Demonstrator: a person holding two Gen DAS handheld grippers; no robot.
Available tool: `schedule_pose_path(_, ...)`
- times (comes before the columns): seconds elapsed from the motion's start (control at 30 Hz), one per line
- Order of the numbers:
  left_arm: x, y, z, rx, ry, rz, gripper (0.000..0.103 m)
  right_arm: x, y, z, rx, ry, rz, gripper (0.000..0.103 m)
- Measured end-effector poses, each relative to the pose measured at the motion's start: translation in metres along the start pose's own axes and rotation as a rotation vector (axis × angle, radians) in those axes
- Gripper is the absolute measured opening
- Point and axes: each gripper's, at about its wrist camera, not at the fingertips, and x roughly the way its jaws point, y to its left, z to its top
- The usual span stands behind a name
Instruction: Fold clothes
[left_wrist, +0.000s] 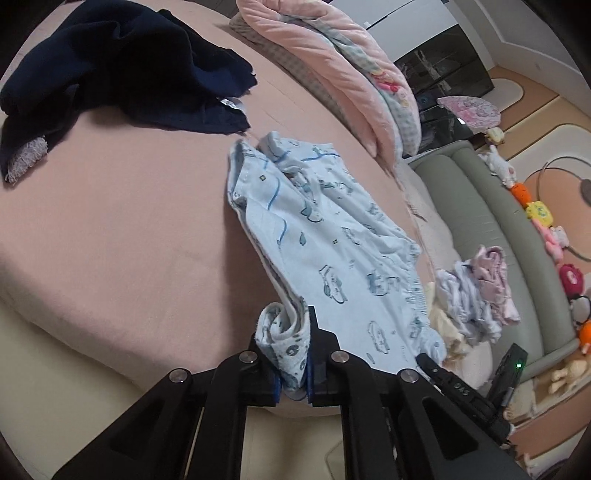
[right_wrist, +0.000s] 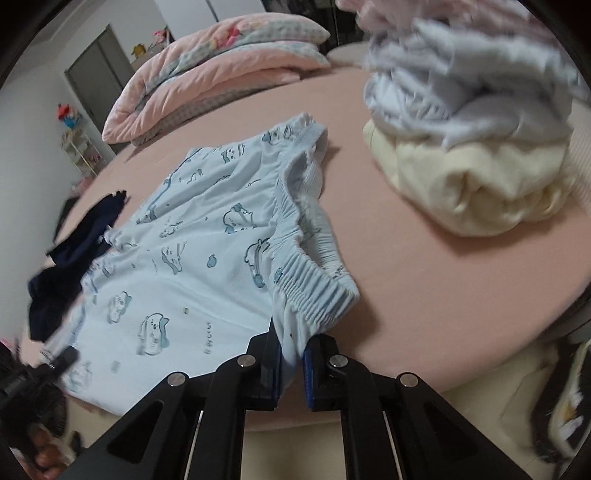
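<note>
A: What lies on the pink bed (left_wrist: 110, 221), left to right?

B: A crumpled navy garment (left_wrist: 122, 66) far left; the pale blue printed shorts (left_wrist: 325, 251) at centre, soft knit with a ribbed, gathered elastic waistband (right_wrist: 314, 291); a folded pink quilt (left_wrist: 332, 62) at the far edge; a stack of folded clothes (right_wrist: 472, 147), lavender over cream, at the right. No container appears.

A: And the tongs?

B: The left gripper (left_wrist: 291, 354) is clamped on a bunched hem of the shorts. The right gripper (right_wrist: 291, 354) is clamped on fabric just below the waistband, near edge.
</note>
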Motion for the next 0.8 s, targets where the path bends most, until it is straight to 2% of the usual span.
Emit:
schedule_pose_path(0.2,-0.008,-0.016,-0.004,0.063,0.006,-0.011,0.006,-0.015,-0.001,0.0,-0.021,-0.006,-0.031,0.004)
schedule_pose_path(0.57,-0.021,-0.014,-0.007,0.05,0.023,-0.007,0.006,-0.03,-0.004,-0.006,-0.012,0.034,-0.017,0.004)
schedule_pose_path(0.8,-0.028,-0.02,-0.014,0.081,0.046,-0.012,0.006,-0.039,-0.001,-0.011,-0.037,0.039,-0.054,0.004)
